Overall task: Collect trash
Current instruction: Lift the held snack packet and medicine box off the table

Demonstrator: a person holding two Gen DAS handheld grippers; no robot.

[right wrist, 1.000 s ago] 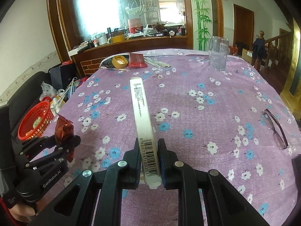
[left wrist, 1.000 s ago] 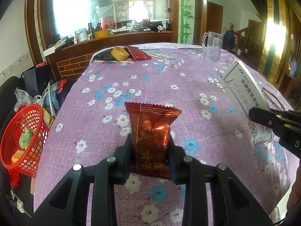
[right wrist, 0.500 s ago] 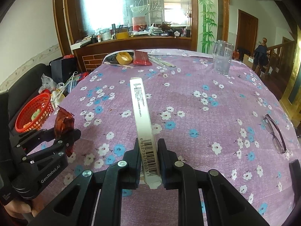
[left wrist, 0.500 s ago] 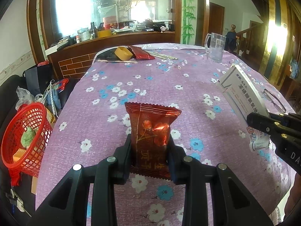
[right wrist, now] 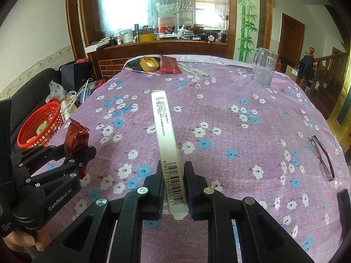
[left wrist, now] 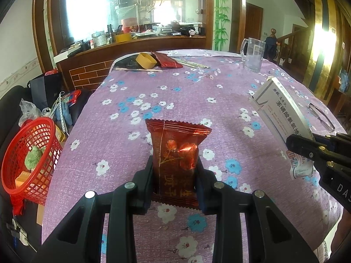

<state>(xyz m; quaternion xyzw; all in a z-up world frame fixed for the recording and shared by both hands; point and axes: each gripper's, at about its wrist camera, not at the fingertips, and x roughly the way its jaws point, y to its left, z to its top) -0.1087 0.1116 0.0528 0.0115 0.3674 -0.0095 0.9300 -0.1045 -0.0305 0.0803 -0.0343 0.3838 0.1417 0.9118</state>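
Note:
My left gripper point(left wrist: 174, 173) is shut on a red foil snack wrapper point(left wrist: 175, 151) and holds it upright above the flowered purple tablecloth point(left wrist: 175, 100). It shows from the side in the right wrist view point(right wrist: 75, 146), with the wrapper point(right wrist: 74, 135). My right gripper point(right wrist: 174, 175) is shut on a flat white medicine box point(right wrist: 167, 135), edge up with the barcode facing me. The box also shows in the left wrist view point(left wrist: 283, 122), held at the right. A red mesh basket point(left wrist: 28, 157) with some items in it stands below the table's left edge, also seen in the right wrist view point(right wrist: 40, 125).
At the far end lie a roll of yellow tape point(left wrist: 145, 61), a red packet point(left wrist: 167, 60) and chopsticks point(left wrist: 193, 63). A clear glass mug point(left wrist: 252, 54) stands at the far right. Spectacles point(right wrist: 322, 157) lie near the right edge. Bags point(left wrist: 46, 89) sit on the floor at the left.
Both grippers have risen and drawn back a little from the table, each keeping its hold. The basket now shows more fully at the left.

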